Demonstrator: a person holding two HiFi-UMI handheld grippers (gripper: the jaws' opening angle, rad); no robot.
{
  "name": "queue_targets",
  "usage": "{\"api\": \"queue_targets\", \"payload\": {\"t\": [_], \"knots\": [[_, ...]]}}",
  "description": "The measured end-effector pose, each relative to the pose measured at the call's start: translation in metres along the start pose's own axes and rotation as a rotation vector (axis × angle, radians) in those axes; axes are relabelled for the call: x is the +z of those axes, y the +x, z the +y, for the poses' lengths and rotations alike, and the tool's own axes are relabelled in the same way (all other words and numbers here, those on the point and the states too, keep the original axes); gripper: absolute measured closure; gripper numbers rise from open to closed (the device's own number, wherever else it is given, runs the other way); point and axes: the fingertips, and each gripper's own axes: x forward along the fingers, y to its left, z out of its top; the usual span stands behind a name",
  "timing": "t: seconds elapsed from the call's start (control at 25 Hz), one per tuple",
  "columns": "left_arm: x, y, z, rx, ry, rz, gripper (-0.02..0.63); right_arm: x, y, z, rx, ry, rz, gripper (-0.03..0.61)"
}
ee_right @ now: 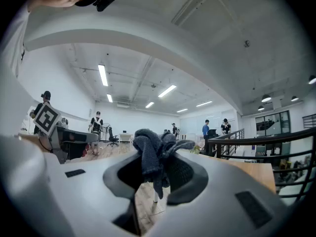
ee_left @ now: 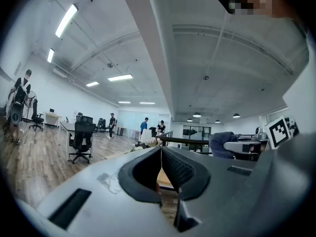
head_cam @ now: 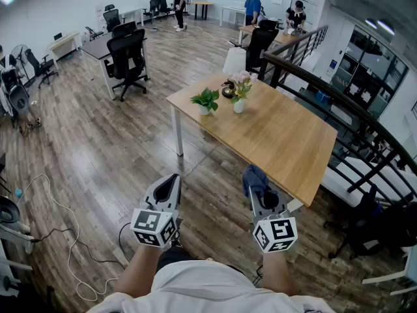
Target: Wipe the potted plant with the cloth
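The potted plant [head_cam: 206, 100], small and green in a white pot, stands on the far left part of the wooden table [head_cam: 287, 139]. Both grippers hang low in front of me, short of the table's near corner. My right gripper [head_cam: 256, 182] is shut on a dark blue cloth [head_cam: 255, 176]. In the right gripper view the cloth [ee_right: 154, 158] bunches up between that gripper's [ee_right: 159, 168] jaws. My left gripper [head_cam: 174, 180] is shut with nothing in it, and in the left gripper view its [ee_left: 161, 153] pads meet in a thin line.
A vase of pale flowers [head_cam: 240, 91] and a dark round object [head_cam: 227, 91] stand beside the plant. A black railing [head_cam: 342, 103] runs behind the table. Office chairs [head_cam: 128, 60] and desks stand at the left, cables [head_cam: 62, 222] lie on the floor, and people [head_cam: 253, 6] stand far back.
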Motion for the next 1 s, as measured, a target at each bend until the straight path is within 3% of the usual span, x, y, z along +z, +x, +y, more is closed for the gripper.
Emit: {"api": "queue_targets", "payload": {"t": [0.8, 1.0], "knots": [[-0.003, -0.006, 0.036, 0.021, -0.002, 0.023, 0.597, -0.01, 0.037, 0.024, 0.029, -0.008, 0.036, 0.425], [-0.014, 0.008, 0.049, 0.008, -0.019, 0.045, 0.597, -0.01, 0.053, 0.026, 0.047, 0.009, 0.005, 0.423]]}}
